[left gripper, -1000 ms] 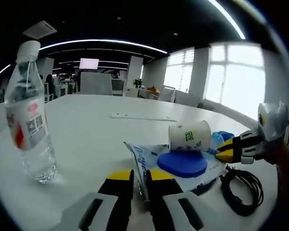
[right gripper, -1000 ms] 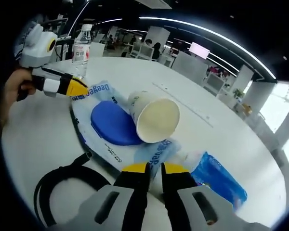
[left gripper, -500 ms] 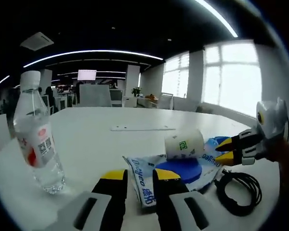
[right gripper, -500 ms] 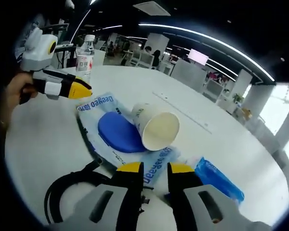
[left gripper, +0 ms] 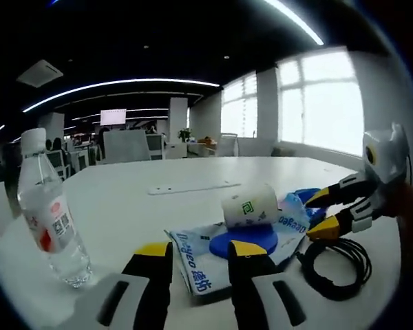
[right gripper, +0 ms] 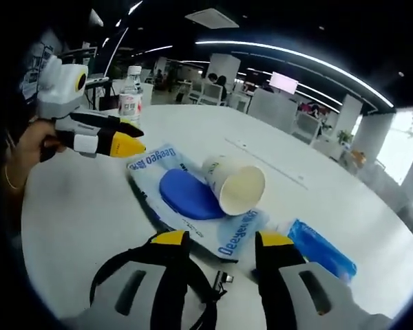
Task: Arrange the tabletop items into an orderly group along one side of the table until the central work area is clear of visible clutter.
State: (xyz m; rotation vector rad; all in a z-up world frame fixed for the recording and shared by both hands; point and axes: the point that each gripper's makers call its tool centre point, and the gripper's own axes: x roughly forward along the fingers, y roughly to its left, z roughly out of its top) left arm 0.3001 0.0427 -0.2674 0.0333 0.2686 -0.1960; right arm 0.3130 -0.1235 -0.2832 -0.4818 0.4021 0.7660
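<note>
Both jaws opened, released wipes pack (right gripper: 193, 199); left hand-held gripper (left gripper: 199, 258) and right hand-held gripper (right gripper: 217, 242) empty, pack at 12 o'clock.

Open-plan office. Evidence — long white table (left gripper: 144, 199) in the foreground; rows of desks with chairs (right gripper: 304, 125) behind; wall screen (left gripper: 113, 117) lit at the far end; dark ceiling with linear strip lights (right gripper: 296, 56); tall windows (left gripper: 320, 103) along one side.
</note>
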